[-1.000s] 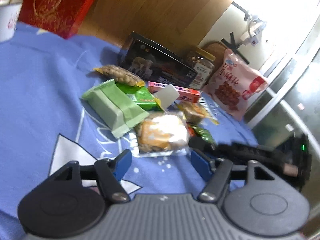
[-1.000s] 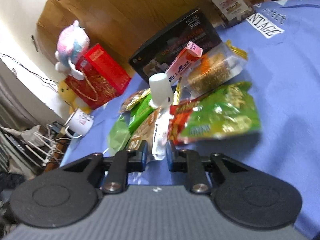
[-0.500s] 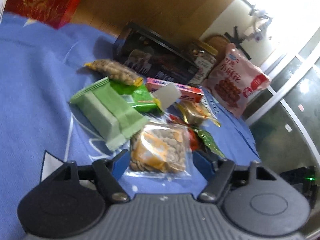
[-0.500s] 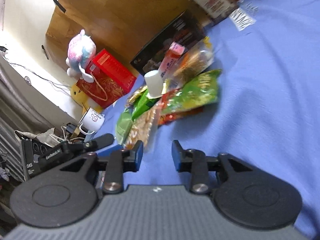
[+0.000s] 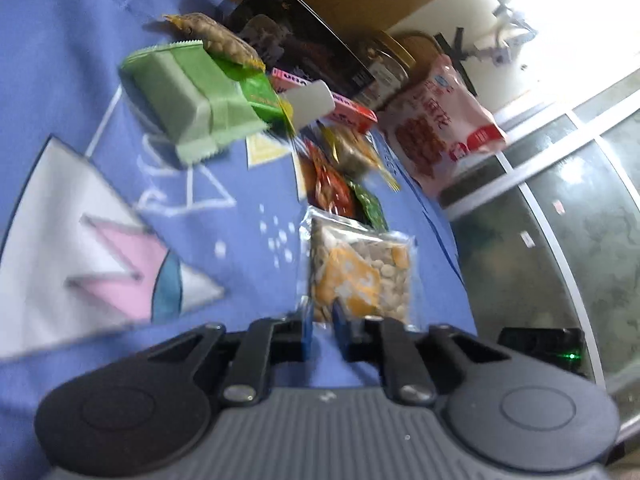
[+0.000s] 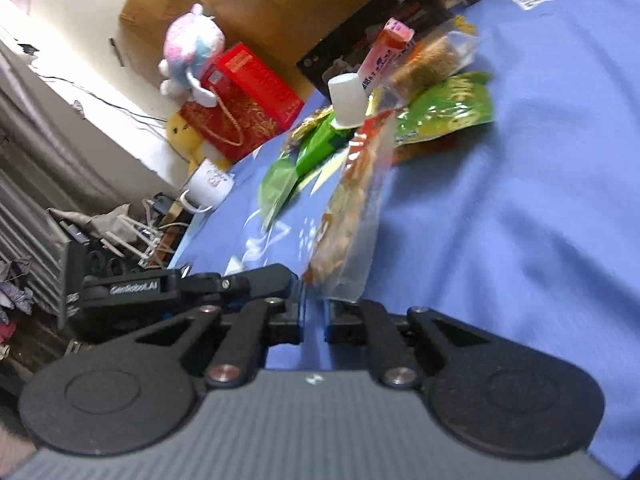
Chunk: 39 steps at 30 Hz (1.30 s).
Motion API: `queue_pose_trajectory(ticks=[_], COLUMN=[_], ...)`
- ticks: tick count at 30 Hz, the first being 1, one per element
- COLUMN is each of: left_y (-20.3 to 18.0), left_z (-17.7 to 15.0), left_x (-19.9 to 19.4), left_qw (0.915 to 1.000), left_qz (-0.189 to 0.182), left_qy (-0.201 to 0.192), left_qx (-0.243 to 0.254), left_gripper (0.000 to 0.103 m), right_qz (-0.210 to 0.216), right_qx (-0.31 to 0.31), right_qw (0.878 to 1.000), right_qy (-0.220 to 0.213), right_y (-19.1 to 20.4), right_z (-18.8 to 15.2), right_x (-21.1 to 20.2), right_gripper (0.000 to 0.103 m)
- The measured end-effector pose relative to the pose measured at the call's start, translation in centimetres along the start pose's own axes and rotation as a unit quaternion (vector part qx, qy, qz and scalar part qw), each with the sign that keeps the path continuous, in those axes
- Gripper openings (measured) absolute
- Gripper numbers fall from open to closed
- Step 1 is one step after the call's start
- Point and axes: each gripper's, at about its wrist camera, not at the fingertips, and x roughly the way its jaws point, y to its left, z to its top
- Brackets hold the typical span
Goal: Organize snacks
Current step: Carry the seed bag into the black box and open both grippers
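The clear nut packet [image 5: 360, 276] is pinched at its edge by the left claw [image 5: 322, 328], ready for lifting; the right claw [image 6: 314, 322] is closing on nothing.

Daylight glares through the window [image 5: 568, 8]; both fisheye views are motion-blurred, edges warped.

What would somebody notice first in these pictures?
Probably the clear bag of nuts close in front, with the left tongs pinching its near edge. Behind it a jumble of snacks lies on the blue sheet, the pale green packet biggest. Off the sheet's far corner sits a pastel plush toy beside a red box.
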Motion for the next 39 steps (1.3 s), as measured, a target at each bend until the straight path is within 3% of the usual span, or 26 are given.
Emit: queue_pose_trajectory(ticks=[4,7,9,13,14,17,19,24,27,31,39], left_y=[-0.5,-1.2,-1.5,-1.0,-0.8,-0.7,-0.6,-1.4,-3.0,-5.5,-6.3], left_z=[0.5,1.6,2.3,2.8,2.7,1.9,1.5,2.2,4.6,10.5,23.9], left_x=[-1.2,-0.7,0.5,2.2,2.5,3.5,3.3,1.8,0.7,1.3,7.1], left_qw=[0.9997,0.9991,0.9988,0.9987,0.9987,0.9986,0.9992,0.9996,0.9985,0.9941,0.9838], left_qz=[0.010,0.016,0.015,-0.024,-0.032,-0.026,-0.025,-0.024,-0.025,0.005,0.090], left_qy=[-0.014,-0.013,0.006,0.031,0.032,0.042,0.030,0.008,-0.020,-0.055,-0.093], left_qx=[0.018,0.037,0.045,0.032,0.024,0.017,0.012,0.015,0.044,0.094,0.123], left_gripper=[0.035,0.045,0.053,0.052,0.047,0.020,0.019,0.019,0.019,0.020,0.025], right_qz=[-0.012,-0.038,-0.049,-0.039,-0.028,-0.027,-0.028,-0.013,-0.010,-0.009,-0.089], right_qx=[-0.007,-0.016,-0.007,0.016,0.024,0.025,0.021,0.002,-0.035,-0.057,-0.112], right_qw=[1.000,0.998,0.997,0.998,0.998,0.999,0.999,0.999,0.997,0.994,0.981], right_qy=[-0.012,-0.050,-0.059,-0.049,-0.045,-0.034,-0.038,-0.047,-0.069,-0.094,-0.132], right_y=[-0.6,-0.8,-1.5,-2.8,-3.0,-2.7,-2.5,-1.2,0.8,1.5,1.4], right_z=[-0.8,-0.3,0.3,1.1,1.3,1.7,1.4,1.6,3.8,9.4,21.1], right_x=[-3.0,-4.8,-5.0,-3.2,-2.6,-1.0,-0.6,-0.8,-0.7,1.3,8.9], right_gripper=[0.038,0.048,0.048,0.046,0.043,0.027,0.021,0.018,0.018,0.018,0.018])
